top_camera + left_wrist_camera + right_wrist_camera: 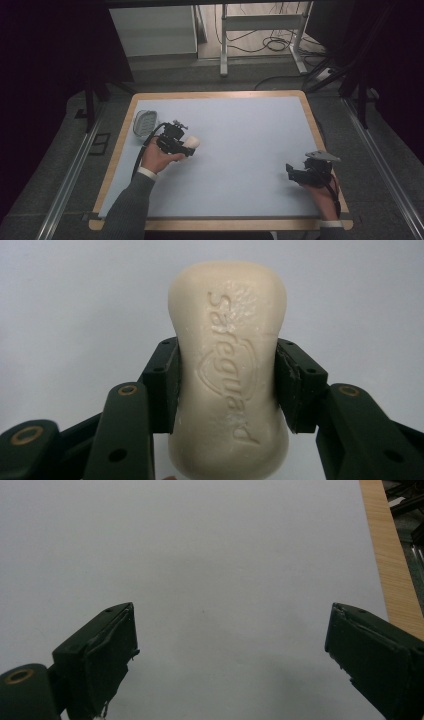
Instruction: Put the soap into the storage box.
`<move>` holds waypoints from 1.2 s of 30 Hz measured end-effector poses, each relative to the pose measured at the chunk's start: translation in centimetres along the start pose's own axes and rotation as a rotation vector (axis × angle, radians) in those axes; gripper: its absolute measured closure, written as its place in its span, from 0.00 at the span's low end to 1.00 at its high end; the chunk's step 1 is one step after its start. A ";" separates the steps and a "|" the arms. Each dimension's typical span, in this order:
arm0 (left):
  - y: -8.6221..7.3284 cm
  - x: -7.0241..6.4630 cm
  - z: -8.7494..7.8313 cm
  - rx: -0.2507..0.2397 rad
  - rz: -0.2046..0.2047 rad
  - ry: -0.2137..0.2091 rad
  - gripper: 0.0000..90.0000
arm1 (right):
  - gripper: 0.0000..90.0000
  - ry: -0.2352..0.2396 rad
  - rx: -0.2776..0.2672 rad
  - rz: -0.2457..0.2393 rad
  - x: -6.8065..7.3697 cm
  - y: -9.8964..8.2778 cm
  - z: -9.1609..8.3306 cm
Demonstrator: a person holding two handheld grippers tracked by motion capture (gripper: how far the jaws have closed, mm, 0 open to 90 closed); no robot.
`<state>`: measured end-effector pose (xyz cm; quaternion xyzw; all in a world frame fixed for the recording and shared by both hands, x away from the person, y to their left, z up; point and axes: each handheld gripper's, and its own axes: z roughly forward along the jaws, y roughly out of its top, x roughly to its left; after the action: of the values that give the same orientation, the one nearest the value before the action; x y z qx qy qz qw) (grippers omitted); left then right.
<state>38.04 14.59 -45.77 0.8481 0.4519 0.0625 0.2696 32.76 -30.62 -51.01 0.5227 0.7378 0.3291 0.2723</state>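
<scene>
The left gripper (227, 385) is clamped across the waist of a cream-coloured, waisted bar of soap (229, 370) with a brand name pressed into its face. In the high view the bar (190, 145) sits in that gripper (186, 146) over the pale blue table top (240, 150), just right of the small clear oval plastic soap dish (144, 122) that lies near the table's far left corner.

The risk, as I judge it, is slip. The pads bear only on the narrow middle of a smooth, rounded bar, with both ends overhanging, so a quick swing toward the dish or a slack squeeze could let the bar pivot or slide out and land on the table beside the dish. A harder squeeze could dent the soap.

The left gripper view gives the grip itself: both pads flat against the sides, the lettering and the scuffed surface. The high view gives the dish and the gap to it. The right gripper (230, 645) has its jaws spread wide with nothing between them, well right of the dish near the wooden edge strip (385, 555).
</scene>
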 end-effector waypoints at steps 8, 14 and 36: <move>-0.1 1.1 -1.0 -0.018 -0.020 0.030 0.55 | 0.07 0.000 0.000 0.001 0.0 0.0 0.0; -0.1 1.5 -1.4 -0.021 -0.026 0.029 0.55 | 0.07 -0.001 0.000 0.003 0.0 0.0 0.0; 0.9 5.1 -3.6 -0.052 -0.072 0.082 0.55 | 0.07 -0.004 0.002 0.011 -0.1 0.0 0.1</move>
<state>40.42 19.67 -42.95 0.8206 0.4912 0.0993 0.2747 32.85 -30.72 -51.09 0.5277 0.7346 0.3290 0.2715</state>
